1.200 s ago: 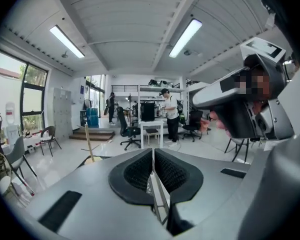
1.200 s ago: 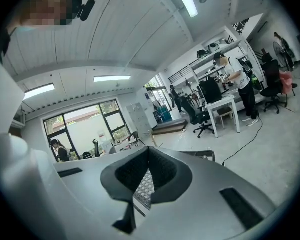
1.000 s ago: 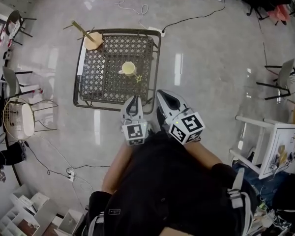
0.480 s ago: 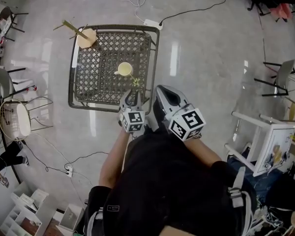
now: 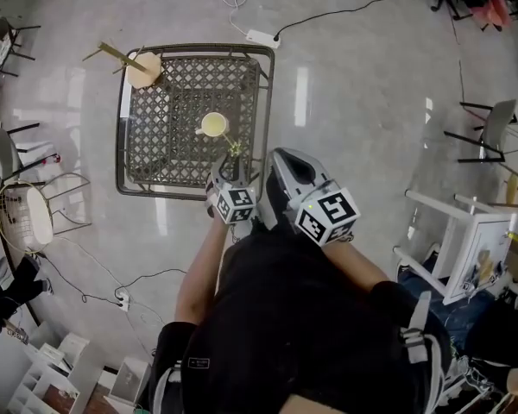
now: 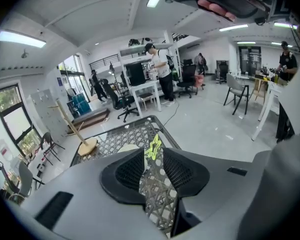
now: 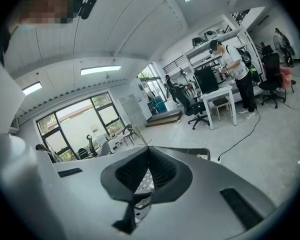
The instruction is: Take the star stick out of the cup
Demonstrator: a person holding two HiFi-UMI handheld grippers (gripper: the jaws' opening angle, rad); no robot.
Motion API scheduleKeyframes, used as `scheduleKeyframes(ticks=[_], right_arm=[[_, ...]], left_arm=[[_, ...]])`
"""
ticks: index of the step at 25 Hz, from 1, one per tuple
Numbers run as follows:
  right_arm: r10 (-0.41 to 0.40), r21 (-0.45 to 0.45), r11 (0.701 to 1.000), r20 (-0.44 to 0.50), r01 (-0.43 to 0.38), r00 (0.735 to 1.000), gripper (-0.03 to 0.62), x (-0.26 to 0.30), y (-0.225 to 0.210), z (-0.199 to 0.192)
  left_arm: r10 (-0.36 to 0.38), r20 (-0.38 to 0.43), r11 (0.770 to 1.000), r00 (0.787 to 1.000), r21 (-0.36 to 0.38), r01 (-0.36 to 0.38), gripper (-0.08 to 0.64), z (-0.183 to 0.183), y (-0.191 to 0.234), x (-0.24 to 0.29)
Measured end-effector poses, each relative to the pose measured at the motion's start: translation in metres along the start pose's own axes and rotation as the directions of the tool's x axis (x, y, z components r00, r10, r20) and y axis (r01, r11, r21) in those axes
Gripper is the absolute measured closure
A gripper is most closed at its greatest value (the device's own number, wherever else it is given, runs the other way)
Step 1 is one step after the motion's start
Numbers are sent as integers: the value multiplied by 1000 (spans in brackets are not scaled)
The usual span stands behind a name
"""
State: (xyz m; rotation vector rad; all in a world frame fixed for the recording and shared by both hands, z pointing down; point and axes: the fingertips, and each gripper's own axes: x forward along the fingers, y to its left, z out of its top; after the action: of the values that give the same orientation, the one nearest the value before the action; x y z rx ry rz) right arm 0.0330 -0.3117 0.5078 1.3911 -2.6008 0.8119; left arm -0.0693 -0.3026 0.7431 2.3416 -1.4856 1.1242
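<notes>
A pale yellow cup [image 5: 214, 124] stands near the middle of the dark lattice table [image 5: 168, 158]. The yellow-green star stick [image 5: 235, 148] leans out of it toward me. My left gripper [image 5: 233, 171] is at the table's near edge with its tips by the star. In the left gripper view the star [image 6: 153, 148] shows in the gap between the tips of my left gripper [image 6: 152, 159]. Its jaws are opening and the pads do not press on the star. My right gripper [image 5: 282, 164] hangs just right of the left one, off the table's corner; in its own view my right gripper [image 7: 149, 151] has its tips together and holds nothing.
A wooden stand with a round base [image 5: 143, 67] sits on the table's far left corner. A power strip and cables [image 5: 261, 37] lie on the floor beyond. A wire chair [image 5: 30, 214] stands at the left and a white table [image 5: 462, 248] at the right. People stand at desks in the background.
My left gripper has moved forward to the star at the table's near edge, and its jaws have gone from shut to open. The right gripper has hardly moved.
</notes>
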Motion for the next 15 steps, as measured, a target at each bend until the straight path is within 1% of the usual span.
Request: scheduleKeyframes(ticks=[3,10,13,15], right_arm=[[-4,4,1000,-6,4,1000,582,3,-4,0],[-8,13,1000,-9,8,1000,581,8,-11,2],[-7,13,1000,-12,7,1000,583,9,-13,1],[-4,12,1000,-12,4,1000,583,9,-14,0]], left_arm=[[3,-17,1000,1000,14,-2,433,-4,1,9],[10,-25,1000,1000,26,-9,452,1,4,19],[10,-35,1000,999,0,-10,492,-1,5,24],[14,-43,1000,999,-10,-15,502,-2,4,24]])
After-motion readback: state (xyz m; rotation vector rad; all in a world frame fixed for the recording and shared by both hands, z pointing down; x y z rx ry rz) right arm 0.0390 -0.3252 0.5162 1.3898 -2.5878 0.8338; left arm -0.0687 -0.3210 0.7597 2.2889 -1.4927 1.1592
